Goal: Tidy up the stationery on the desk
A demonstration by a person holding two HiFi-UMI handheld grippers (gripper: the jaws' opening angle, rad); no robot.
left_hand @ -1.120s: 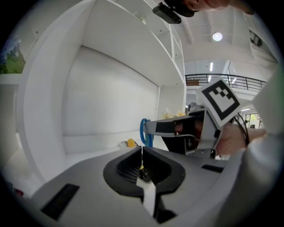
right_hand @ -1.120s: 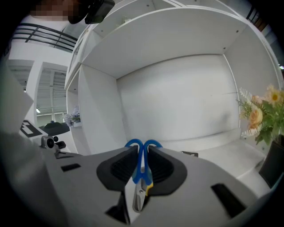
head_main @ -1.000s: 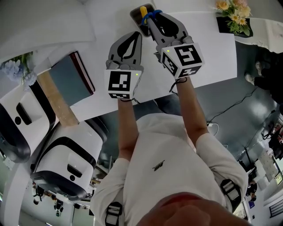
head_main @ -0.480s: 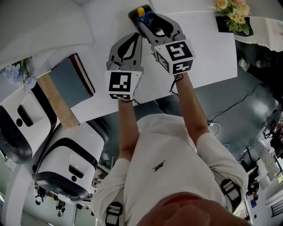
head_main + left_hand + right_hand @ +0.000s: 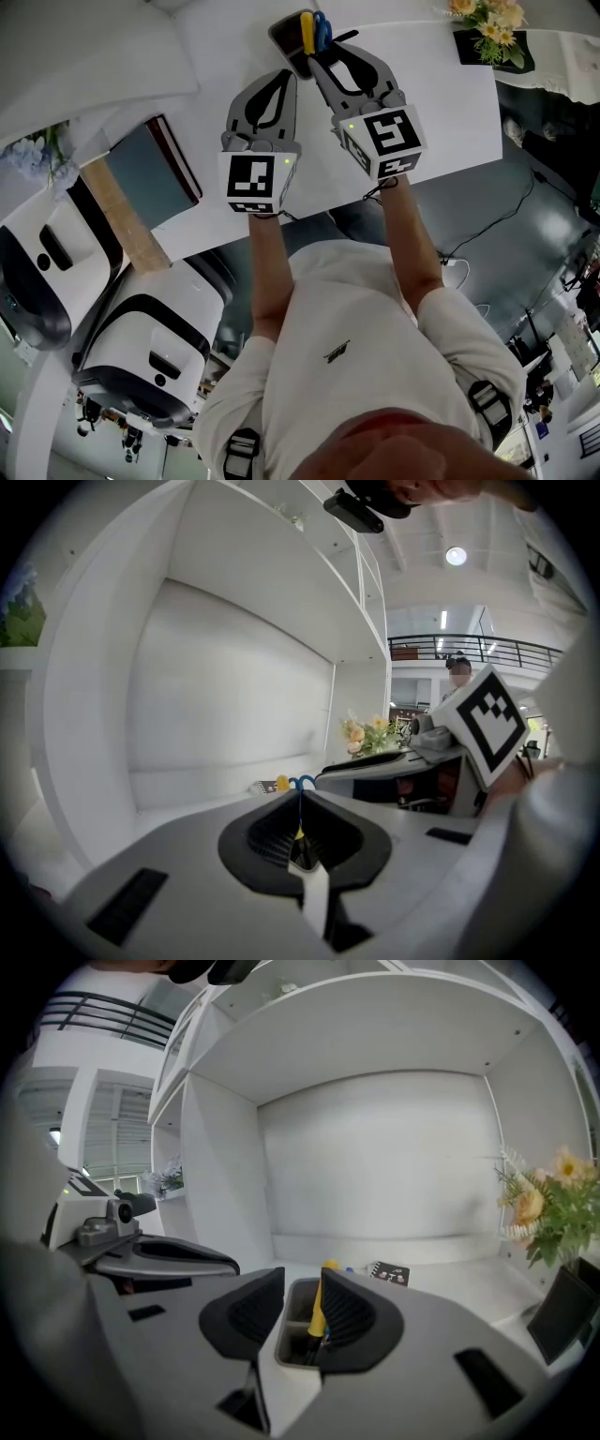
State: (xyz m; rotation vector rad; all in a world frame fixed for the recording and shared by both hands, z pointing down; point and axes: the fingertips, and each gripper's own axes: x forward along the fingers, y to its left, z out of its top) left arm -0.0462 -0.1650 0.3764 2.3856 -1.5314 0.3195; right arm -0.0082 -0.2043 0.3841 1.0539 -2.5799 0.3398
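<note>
A dark pen holder (image 5: 292, 39) stands at the far side of the white desk (image 5: 441, 103). In it are a yellow pen (image 5: 305, 28) and blue-handled scissors (image 5: 322, 26). My right gripper (image 5: 330, 58) is open just in front of the holder, holding nothing. In the right gripper view the holder (image 5: 292, 1307) and yellow pen (image 5: 319, 1305) show through the gap of the right gripper (image 5: 302, 1288). My left gripper (image 5: 286, 77) is shut and empty, beside the right one. In the left gripper view the left gripper (image 5: 300, 803) points toward the scissors' blue handles (image 5: 302, 782).
A dark notebook with a red edge (image 5: 155, 173) lies on the desk's left part. A flower pot (image 5: 487, 23) stands at the far right. A small black card (image 5: 389, 1274) lies behind the holder. Shelf walls (image 5: 375, 1157) close the back. White machines (image 5: 141, 347) sit below the desk.
The right gripper let go of the blue-handled scissors, which now stand in the holder, and it has drawn back slightly with its jaws apart. The left gripper stayed put.
</note>
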